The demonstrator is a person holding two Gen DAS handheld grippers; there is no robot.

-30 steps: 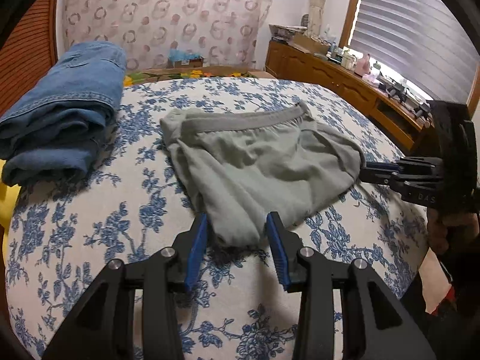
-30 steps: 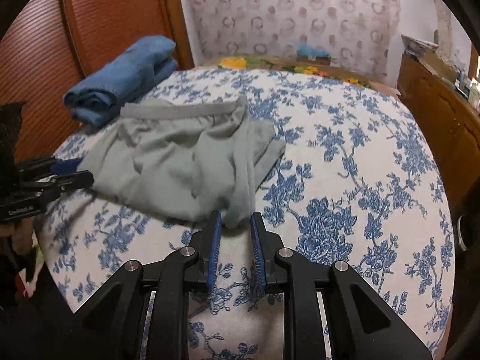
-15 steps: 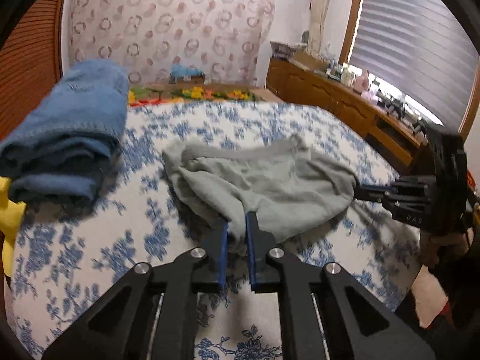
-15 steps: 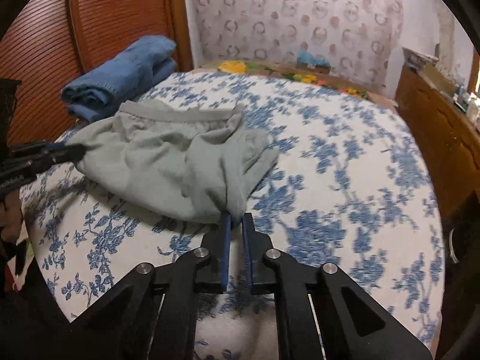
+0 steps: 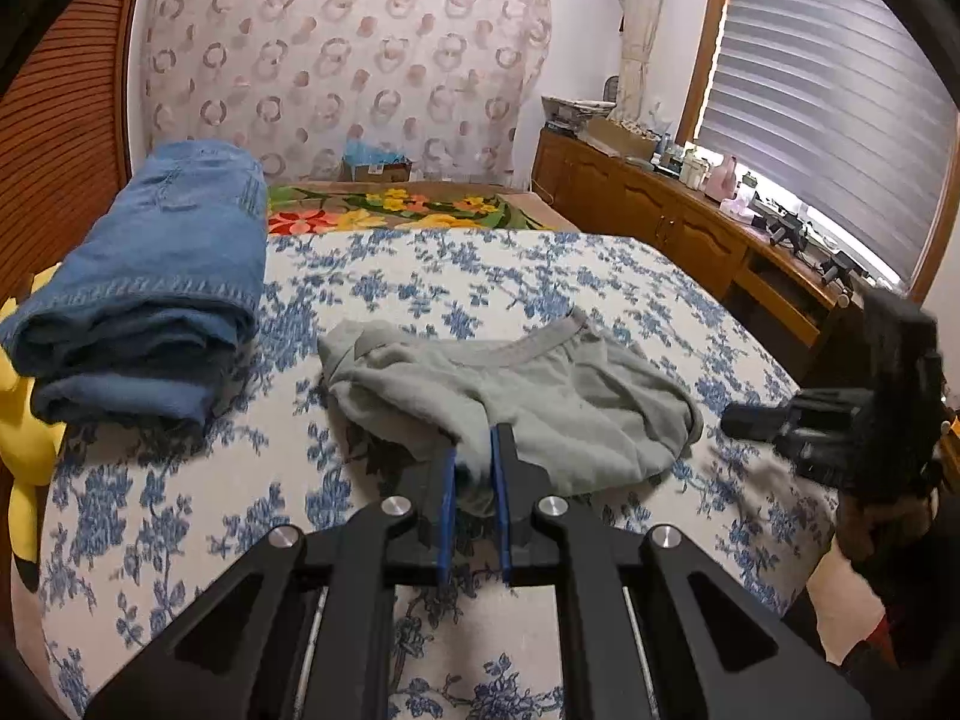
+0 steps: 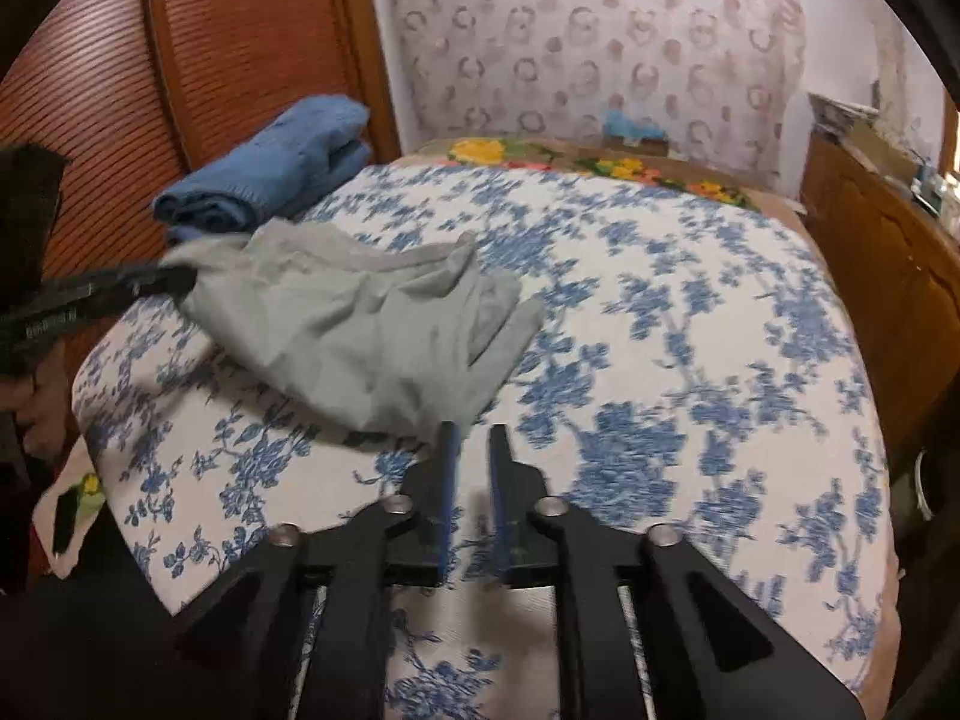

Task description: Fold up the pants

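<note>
My left hand-held gripper point(image 5: 474, 468) was pinched narrow on a bunched fold of the grey pants point(image 5: 540, 396), blue pads point(image 5: 447, 498) pressing cloth from both sides. That fold was lifted off the bed point(image 5: 180, 516), a shadow under it. In the right wrist view the same gripper point(image 6: 174, 279) came in from the bed's left edge, gripping the pants point(image 6: 360, 330) at their left end.

My right hand-held gripper point(image 6: 474, 450) sat just past the pants' near hem, jaws opening, a narrow gap between the pads point(image 6: 447, 480) showing only bedspread. No cloth between them. The hem lay just beside the left fingertip; touching or not, hard to tell through the blur. In the left wrist view this gripper point(image 5: 744, 420) was blurred near the bed's right edge, just apart from the pants' right end, a hand point(image 5: 870, 528) below it.

The pants lay crumpled near the middle of the bed, toward its near edge, waistband on the far side, right part flat on the floral bedspread point(image 6: 660, 300).

Folded blue jeans point(image 5: 150, 282) sat at the bed's far left corner, well apart from the pants. Something yellow point(image 5: 24, 438) stuck out at the left edge beside the jeans. A wooden cabinet point(image 5: 660, 222) ran along the wall past the bed's right edge, below a window blind point(image 5: 828, 120).
</note>
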